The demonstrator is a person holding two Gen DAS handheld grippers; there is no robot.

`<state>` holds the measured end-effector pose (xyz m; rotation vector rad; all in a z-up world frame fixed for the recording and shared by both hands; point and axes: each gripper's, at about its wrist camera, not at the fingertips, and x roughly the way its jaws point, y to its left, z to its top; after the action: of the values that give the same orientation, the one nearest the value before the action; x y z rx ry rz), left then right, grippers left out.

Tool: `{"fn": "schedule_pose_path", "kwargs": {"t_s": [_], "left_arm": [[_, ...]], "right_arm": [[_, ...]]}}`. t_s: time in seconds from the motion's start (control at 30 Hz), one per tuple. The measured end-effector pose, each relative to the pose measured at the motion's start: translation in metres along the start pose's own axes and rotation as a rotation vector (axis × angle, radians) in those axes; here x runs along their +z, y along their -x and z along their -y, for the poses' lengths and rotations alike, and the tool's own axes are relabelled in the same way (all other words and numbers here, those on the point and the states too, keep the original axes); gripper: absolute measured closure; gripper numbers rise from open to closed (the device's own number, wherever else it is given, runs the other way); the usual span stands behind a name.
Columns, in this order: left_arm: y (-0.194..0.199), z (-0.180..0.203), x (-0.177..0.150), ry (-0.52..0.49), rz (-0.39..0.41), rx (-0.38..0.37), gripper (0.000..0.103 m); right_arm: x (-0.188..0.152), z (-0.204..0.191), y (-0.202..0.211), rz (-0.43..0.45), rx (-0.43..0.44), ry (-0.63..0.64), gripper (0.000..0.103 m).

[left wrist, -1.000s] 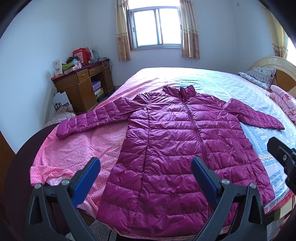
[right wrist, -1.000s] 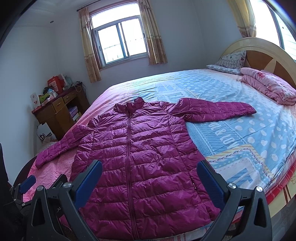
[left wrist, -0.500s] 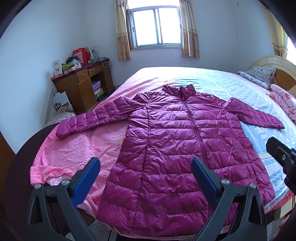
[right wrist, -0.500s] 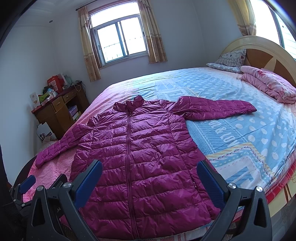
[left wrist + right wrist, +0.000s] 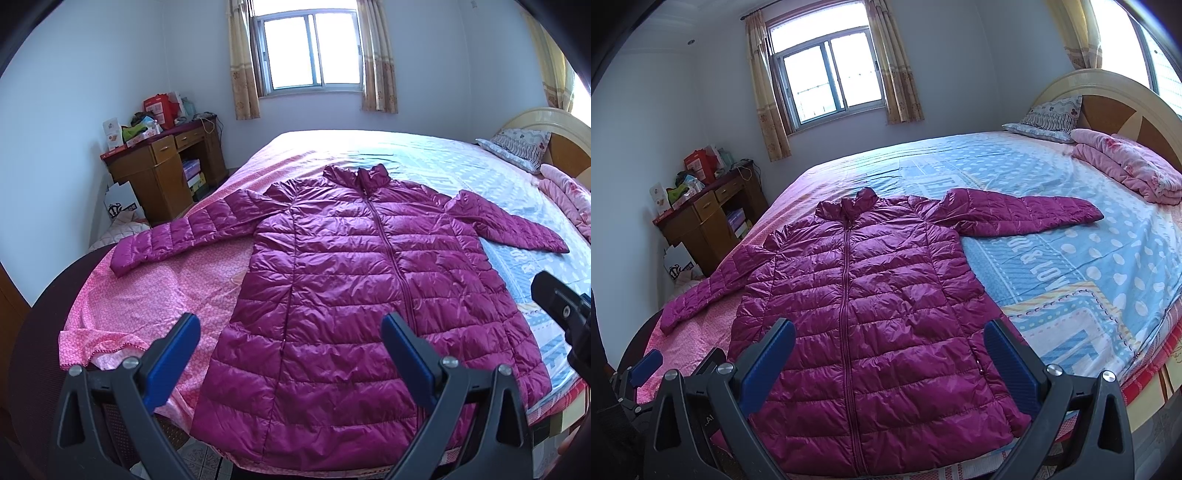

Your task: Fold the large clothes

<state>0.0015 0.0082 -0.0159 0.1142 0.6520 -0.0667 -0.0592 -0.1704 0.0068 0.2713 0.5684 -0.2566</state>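
A long magenta quilted puffer coat (image 5: 354, 295) lies flat and zipped on the bed, front up, collar toward the window, both sleeves spread out. It also shows in the right wrist view (image 5: 871, 325). My left gripper (image 5: 291, 354) is open and empty, held above the coat's hem near the bed's foot. My right gripper (image 5: 890, 362) is open and empty, also above the hem, to the right of the left one. Part of the right gripper (image 5: 565, 317) shows at the left wrist view's right edge. The left gripper (image 5: 646, 365) shows at the right wrist view's lower left.
The bed has a pink and blue sheet (image 5: 1071, 236). A pillow (image 5: 1049, 118) and a folded pink blanket (image 5: 1126, 166) lie by the wooden headboard (image 5: 1115, 99). A cluttered wooden desk (image 5: 162, 166) stands left of the bed. A window (image 5: 310, 51) is behind.
Both grippers have stayed open and nearly still. The right wrist view has shifted slightly. The coat has not moved.
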Motion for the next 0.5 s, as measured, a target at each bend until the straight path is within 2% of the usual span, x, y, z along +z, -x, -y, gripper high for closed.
{"fn": "schedule_pose_path", "kwargs": {"t_s": [0.37,0.5], "left_arm": [[-0.037,0.014,0.003,-0.025,-0.052,0.023,0.003],[-0.063,0.015,0.011,-0.018,-0.085,-0.012,0.003]], "right_arm": [[0.004,0.011,-0.017,0.027,0.0,0.028,0.001],[0.014,0.021,-0.03,0.051,-0.007,0.052,0.001]]}}
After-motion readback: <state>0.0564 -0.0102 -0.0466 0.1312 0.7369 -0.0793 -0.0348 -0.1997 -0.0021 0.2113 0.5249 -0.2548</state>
